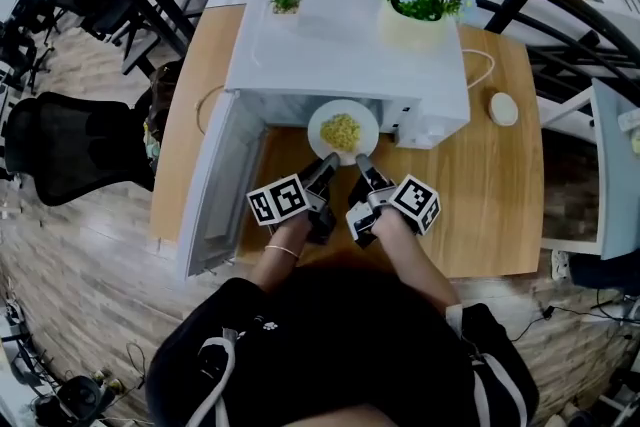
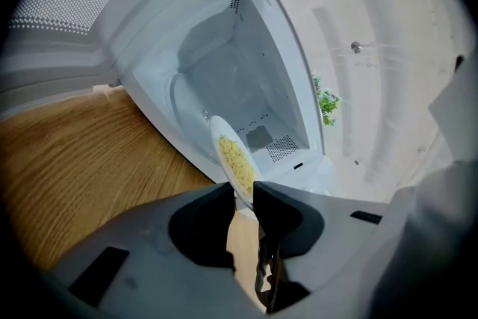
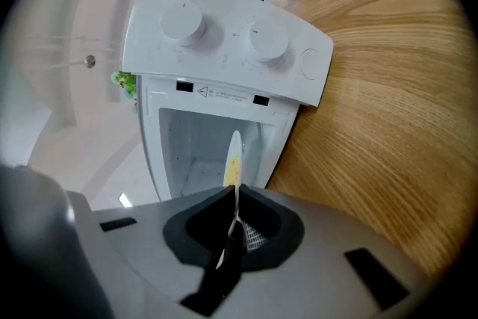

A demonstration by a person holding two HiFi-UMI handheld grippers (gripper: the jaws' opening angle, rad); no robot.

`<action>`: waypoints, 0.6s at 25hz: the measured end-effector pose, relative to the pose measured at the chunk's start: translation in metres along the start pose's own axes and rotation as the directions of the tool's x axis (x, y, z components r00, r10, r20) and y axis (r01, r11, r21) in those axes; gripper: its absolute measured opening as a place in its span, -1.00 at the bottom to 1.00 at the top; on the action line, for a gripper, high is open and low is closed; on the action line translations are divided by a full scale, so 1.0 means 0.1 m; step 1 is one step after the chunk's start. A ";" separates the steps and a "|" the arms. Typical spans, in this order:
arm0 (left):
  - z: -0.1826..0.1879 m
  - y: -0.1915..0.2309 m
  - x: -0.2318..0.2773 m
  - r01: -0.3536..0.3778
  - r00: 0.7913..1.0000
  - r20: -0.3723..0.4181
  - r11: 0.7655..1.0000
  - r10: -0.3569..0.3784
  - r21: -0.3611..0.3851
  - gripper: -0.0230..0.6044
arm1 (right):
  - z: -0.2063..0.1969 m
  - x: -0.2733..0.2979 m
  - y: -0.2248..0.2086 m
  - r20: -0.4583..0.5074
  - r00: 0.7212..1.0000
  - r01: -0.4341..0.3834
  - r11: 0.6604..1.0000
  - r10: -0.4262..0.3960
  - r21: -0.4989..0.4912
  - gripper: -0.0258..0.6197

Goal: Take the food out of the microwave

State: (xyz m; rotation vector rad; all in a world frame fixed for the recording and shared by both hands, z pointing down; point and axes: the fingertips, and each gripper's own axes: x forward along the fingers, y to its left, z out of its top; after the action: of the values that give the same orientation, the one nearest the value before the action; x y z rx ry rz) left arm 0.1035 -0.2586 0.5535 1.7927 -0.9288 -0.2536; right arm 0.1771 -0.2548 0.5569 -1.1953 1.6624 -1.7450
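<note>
1. A white microwave (image 1: pixel 340 45) stands at the far edge of a wooden table (image 1: pixel 490 205). Its door (image 1: pixel 215 185) is swung open to the left.
2. A white plate (image 1: pixel 343 130) of yellow food (image 1: pixel 342 131) is at the microwave's mouth, above the middle of the table.
3. The left gripper (image 1: pixel 324 167) has its jaws pinching the plate's near rim (its own view shows the rim wedged between them).
4. The right gripper (image 1: pixel 362 165), just beside the left, has its jaws pressed onto the same rim.
5. A potted plant (image 1: pixel 418 0) sits on the microwave's far right corner.
</note>
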 end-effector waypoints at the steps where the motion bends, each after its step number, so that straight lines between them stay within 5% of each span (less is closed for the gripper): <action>1: -0.01 -0.03 -0.03 0.004 1.000 0.004 1.000 -0.004 0.003 -0.67 | -0.02 -0.03 0.03 -0.001 1.000 -0.008 1.000 0.008 -0.004 -0.87; 15: -0.04 -0.40 -0.38 0.068 0.997 0.035 0.997 -0.070 0.043 -0.69 | -0.18 -0.34 0.33 -0.018 0.994 -0.111 0.993 0.111 -0.032 -0.86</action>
State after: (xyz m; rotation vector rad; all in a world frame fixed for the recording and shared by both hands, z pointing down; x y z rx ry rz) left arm 0.0992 -0.2238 0.5105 1.8665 -0.9047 -0.3137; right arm 0.1720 -0.2234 0.5176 -1.0838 1.7385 -1.6702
